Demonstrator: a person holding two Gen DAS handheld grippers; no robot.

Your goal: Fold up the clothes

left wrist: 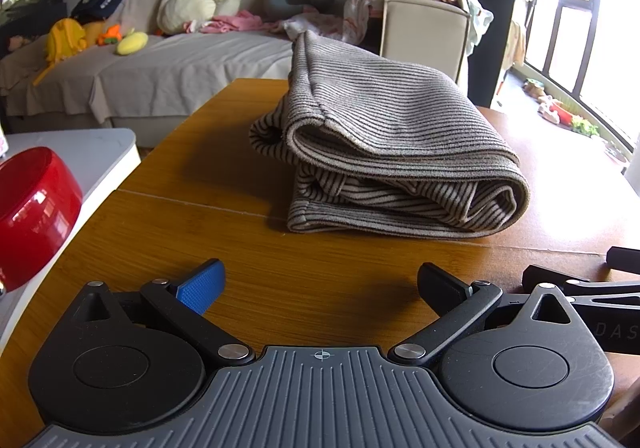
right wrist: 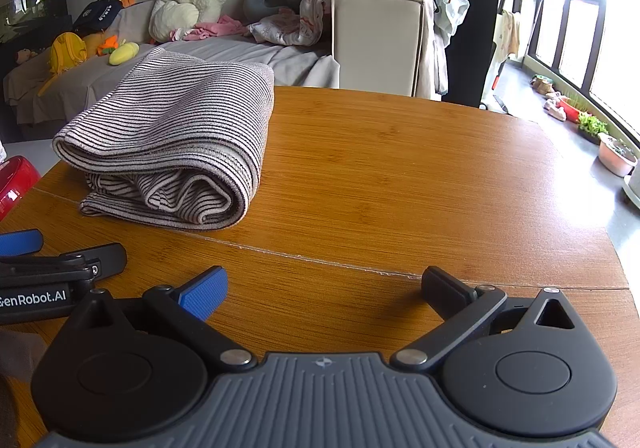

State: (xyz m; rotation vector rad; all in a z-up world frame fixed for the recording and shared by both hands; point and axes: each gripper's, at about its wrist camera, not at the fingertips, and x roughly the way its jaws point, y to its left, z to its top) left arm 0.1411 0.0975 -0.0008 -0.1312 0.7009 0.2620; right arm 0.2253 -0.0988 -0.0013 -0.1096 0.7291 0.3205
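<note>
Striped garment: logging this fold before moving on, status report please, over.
Left gripper and right gripper open, empty, low over wooden table. Striped garment folded in bundle, untouched. Red bowl off to left; nothing in the way.

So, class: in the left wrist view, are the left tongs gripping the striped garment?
No. The left tongs are open over bare table, apart from the folded striped garment.

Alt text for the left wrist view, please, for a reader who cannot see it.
A folded striped garment lies on a wooden table, ahead of the open, empty left gripper. A red bowl sits at far left, part of the right gripper at right, a cluttered sofa behind.
</note>
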